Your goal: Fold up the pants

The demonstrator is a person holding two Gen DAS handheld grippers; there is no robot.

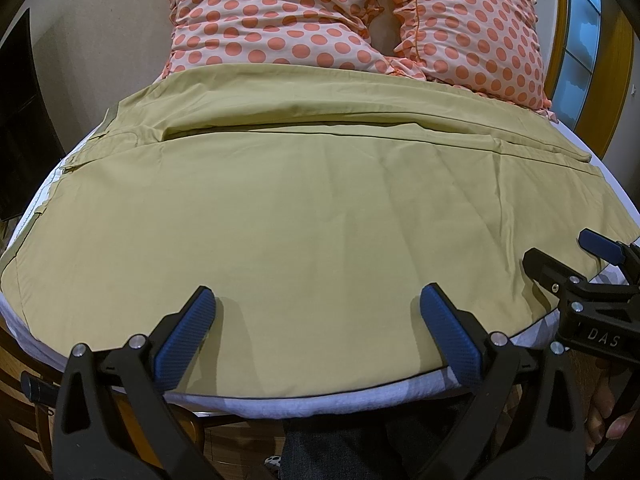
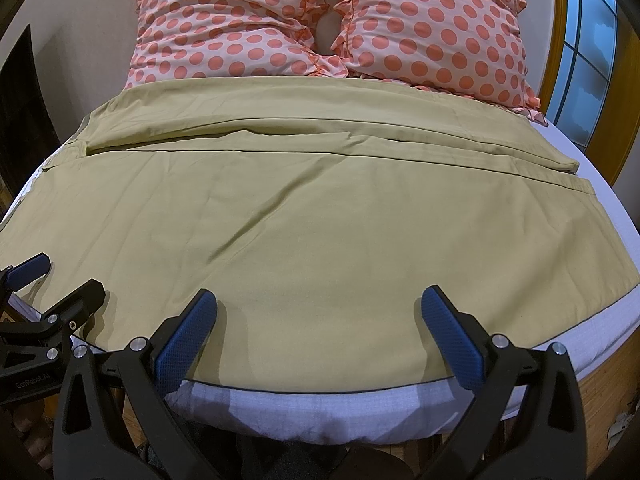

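Note:
Khaki pants [image 1: 320, 208] lie spread flat across the bed, waistband at the left, leg hems at the right; the two legs lie side by side, one nearer and one farther. They also show in the right wrist view [image 2: 320, 220]. My left gripper [image 1: 318, 304] is open and empty, its blue pads over the pants' near edge. My right gripper [image 2: 320, 304] is open and empty over the same near edge, further right. Each gripper shows in the other's view, the right one [image 1: 560, 260] at the right, the left one [image 2: 60, 276] at the left.
Two pink pillows with orange dots [image 1: 340, 16] lie behind the pants, also in the right wrist view [image 2: 332, 20]. The white mattress edge [image 2: 320, 404] runs along the front. A wooden-framed window [image 2: 580, 40] is at the far right. A dark opening [image 1: 16, 100] is at the left.

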